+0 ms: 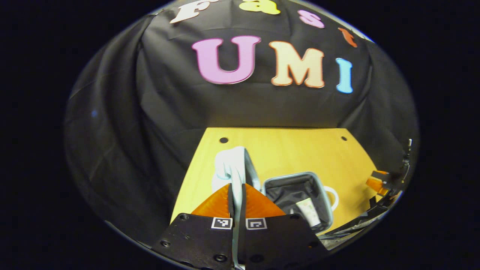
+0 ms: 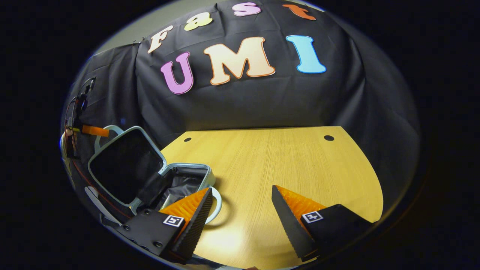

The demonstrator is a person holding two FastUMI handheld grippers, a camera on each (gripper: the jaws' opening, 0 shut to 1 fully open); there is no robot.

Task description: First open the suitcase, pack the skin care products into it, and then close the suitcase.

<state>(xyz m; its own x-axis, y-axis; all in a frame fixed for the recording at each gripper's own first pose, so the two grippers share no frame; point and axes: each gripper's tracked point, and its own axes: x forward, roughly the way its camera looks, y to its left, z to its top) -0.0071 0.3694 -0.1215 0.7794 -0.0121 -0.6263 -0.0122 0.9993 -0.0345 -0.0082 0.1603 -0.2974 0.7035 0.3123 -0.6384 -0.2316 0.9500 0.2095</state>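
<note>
Our left gripper (image 1: 236,195) is pinching the suitcase lid (image 1: 234,168), which stands up over the open suitcase (image 2: 183,180) on the surface (image 2: 281,165). A product (image 1: 309,212) lies inside. Our right gripper (image 2: 242,204) has its fingers wide apart. We should lower the lid slowly, so it shuts evenly.

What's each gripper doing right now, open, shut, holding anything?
Left gripper: shut on the suitcase lid edge, holding it up.
Right gripper: open, holding nothing, over the table beside the suitcase.
</note>
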